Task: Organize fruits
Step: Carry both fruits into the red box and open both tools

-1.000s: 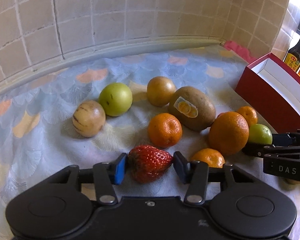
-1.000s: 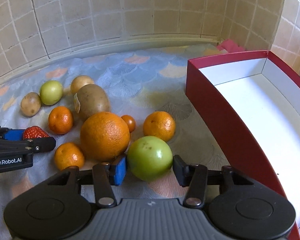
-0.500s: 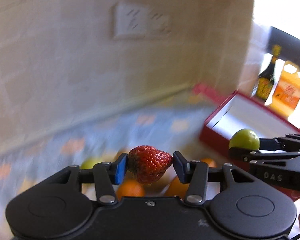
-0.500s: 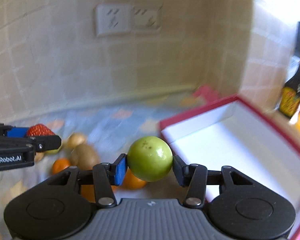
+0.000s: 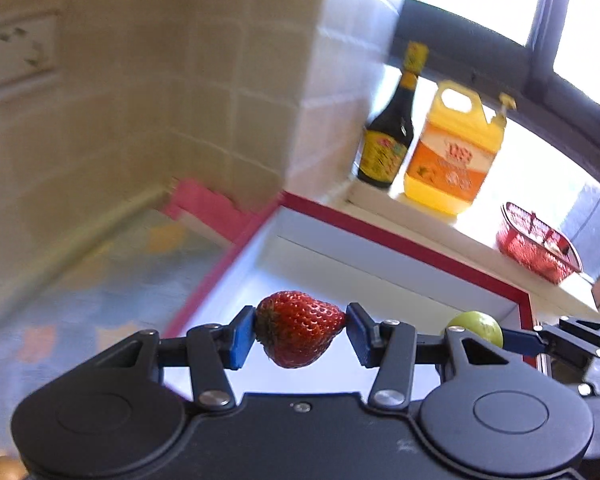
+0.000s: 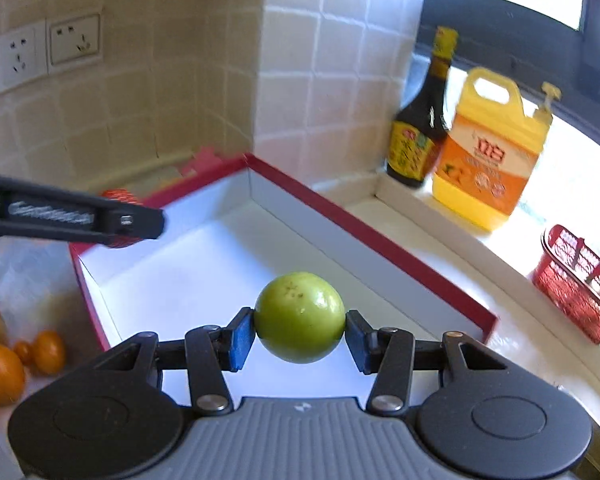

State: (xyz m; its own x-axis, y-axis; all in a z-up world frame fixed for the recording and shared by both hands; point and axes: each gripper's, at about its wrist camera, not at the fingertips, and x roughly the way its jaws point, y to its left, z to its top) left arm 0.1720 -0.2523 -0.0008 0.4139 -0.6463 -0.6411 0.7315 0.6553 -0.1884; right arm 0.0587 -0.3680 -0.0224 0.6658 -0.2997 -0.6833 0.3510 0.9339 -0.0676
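- Beige glazed wall tiles (image 6: 148, 120) back a table under a patterned cloth (image 5: 80, 280); a glossy dark bottle (image 6: 420, 128) stands on the sill.
- The left gripper (image 5: 300, 330) pinches a seeded, conical strawberry (image 5: 298, 326) above the red box (image 6: 380, 236) with smooth white inside.
- The right gripper (image 6: 300, 330) clamps a round, waxy green fruit (image 6: 299, 316) over the box floor.

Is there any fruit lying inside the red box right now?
No, the red box shows only a bare white floor; the green fruit is held above it.
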